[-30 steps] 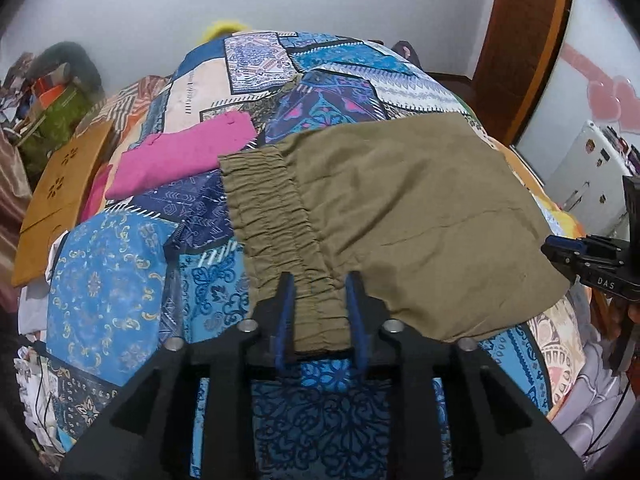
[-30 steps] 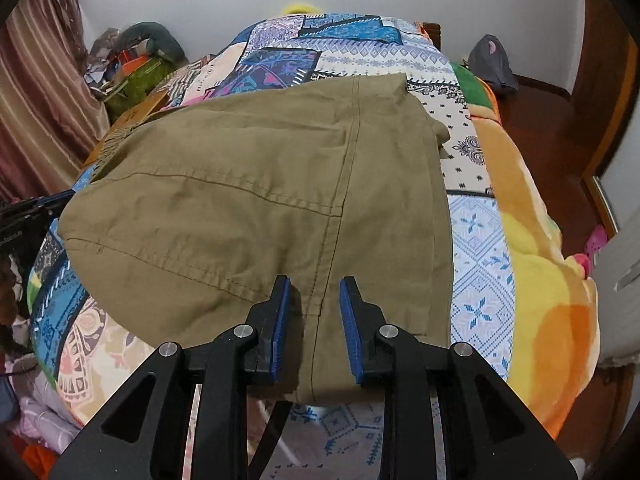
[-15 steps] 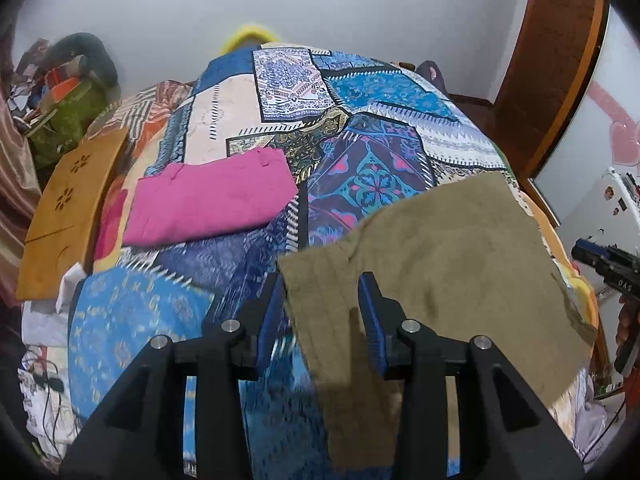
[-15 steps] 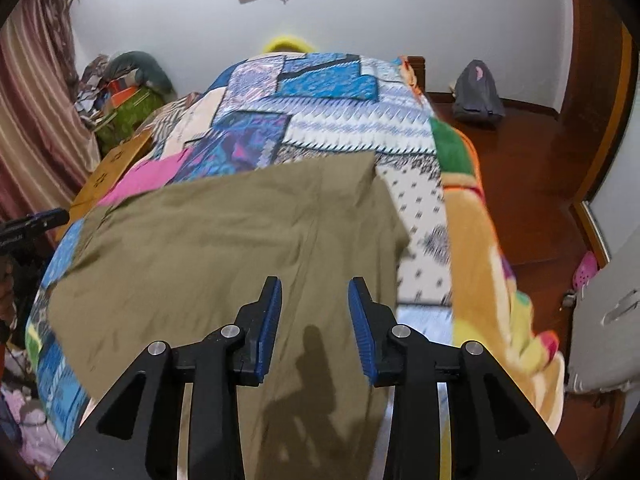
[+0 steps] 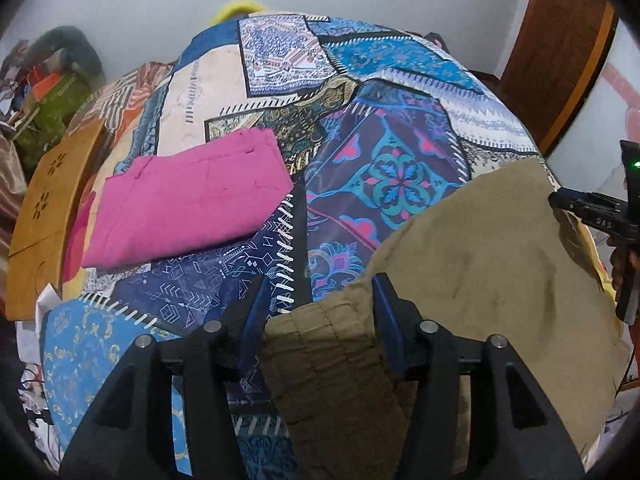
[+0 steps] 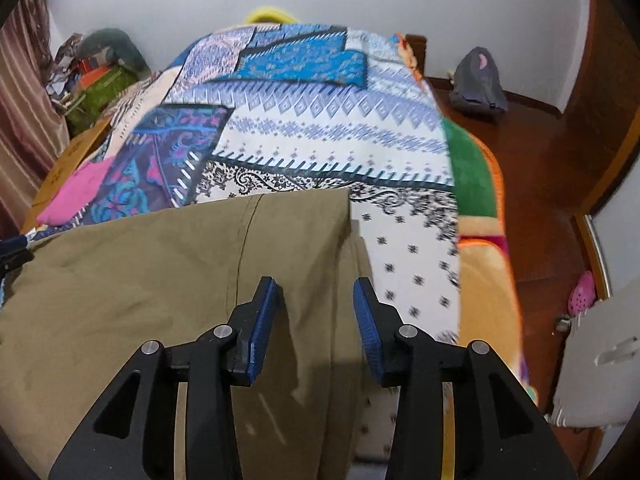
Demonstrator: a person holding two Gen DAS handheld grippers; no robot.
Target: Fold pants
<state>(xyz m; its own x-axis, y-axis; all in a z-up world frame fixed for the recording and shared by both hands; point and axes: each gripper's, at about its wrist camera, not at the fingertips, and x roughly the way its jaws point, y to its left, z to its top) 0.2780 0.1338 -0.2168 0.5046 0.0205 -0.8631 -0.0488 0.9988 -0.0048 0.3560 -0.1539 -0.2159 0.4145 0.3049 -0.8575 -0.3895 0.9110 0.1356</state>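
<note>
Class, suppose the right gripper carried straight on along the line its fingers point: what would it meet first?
Most likely the olive pants directly beneath the right gripper, whose jaws are opening; the fabric lies between them ungripped, though depth is hard to judge.

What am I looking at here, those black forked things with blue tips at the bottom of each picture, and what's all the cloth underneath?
There is no robot here. A person holds a two-finger gripper in each hand, and a wide-angle camera on each gripper looks forward along its fingers, which is why the room looks bulged.

One picture comes from the left gripper, the other from the right gripper. The right gripper also shows at the edge of the left view.

Below them is a bed with a patchwork bedspread. The olive pants being folded lie on it, already doubled over, their gathered waistband under the left gripper. A folded pink garment lies further back.

Both grippers' jaws are opening. The cloth lies between and beneath the blue pads but they do not press on it, so nothing is held.
</note>
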